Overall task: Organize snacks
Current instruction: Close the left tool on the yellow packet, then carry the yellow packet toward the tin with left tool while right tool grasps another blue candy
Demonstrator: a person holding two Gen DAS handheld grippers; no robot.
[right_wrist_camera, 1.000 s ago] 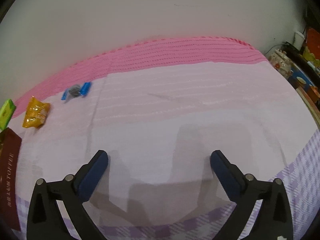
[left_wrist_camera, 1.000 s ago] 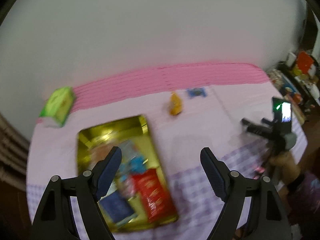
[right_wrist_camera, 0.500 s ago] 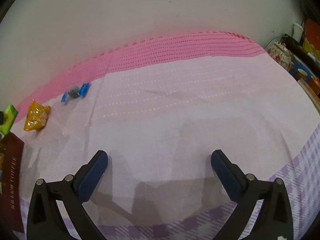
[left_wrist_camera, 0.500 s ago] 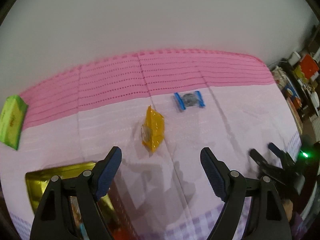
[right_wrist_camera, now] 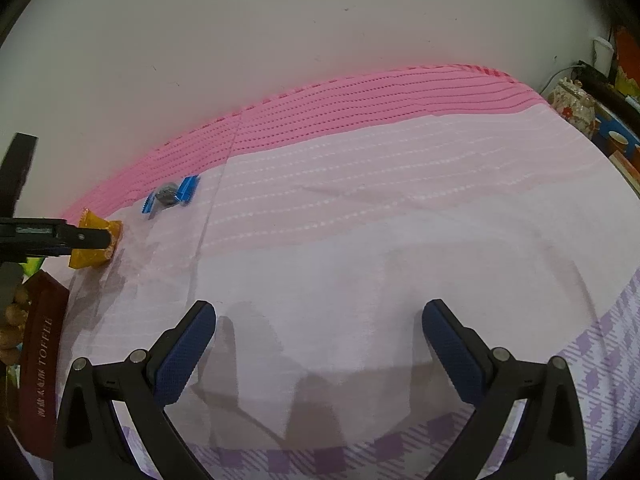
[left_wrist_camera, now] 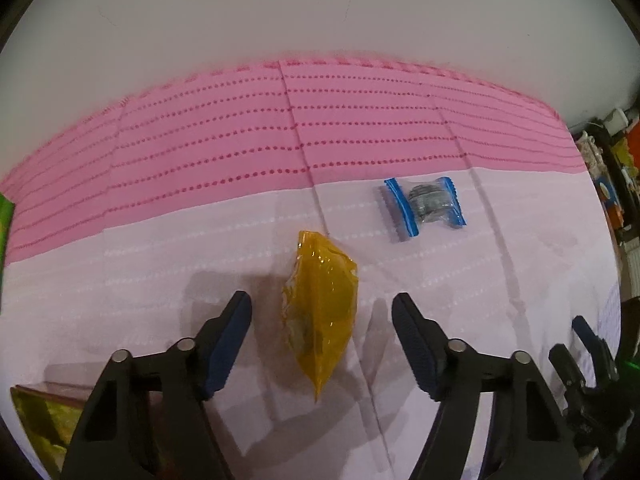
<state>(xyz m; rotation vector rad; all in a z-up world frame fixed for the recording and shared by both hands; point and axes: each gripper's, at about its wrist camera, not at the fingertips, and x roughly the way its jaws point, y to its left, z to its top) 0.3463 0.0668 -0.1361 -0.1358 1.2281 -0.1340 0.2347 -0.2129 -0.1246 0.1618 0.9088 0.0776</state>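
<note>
A yellow snack packet (left_wrist_camera: pixel 320 312) lies on the pale pink cloth, between the fingers of my open left gripper (left_wrist_camera: pixel 322 334), which straddles it without touching. It also shows in the right wrist view (right_wrist_camera: pixel 96 244), partly behind the left gripper's finger. A clear candy with blue ends (left_wrist_camera: pixel 424 208) lies farther back and right, also seen in the right wrist view (right_wrist_camera: pixel 170 198). The gold tin's corner (left_wrist_camera: pixel 36 420) sits at the lower left. My right gripper (right_wrist_camera: pixel 318 344) is open and empty over bare cloth.
A green box edge (left_wrist_camera: pixel 5 224) is at the far left. A dark red toffee box (right_wrist_camera: pixel 42 364) stands at the left in the right wrist view. Cluttered shelves (right_wrist_camera: pixel 600 112) lie past the table's right edge. The wall is close behind the pink stripe.
My left gripper has swung away from the gold tin and moved forward, so the yellow packet now lies between its open fingers. The right gripper has barely moved.
</note>
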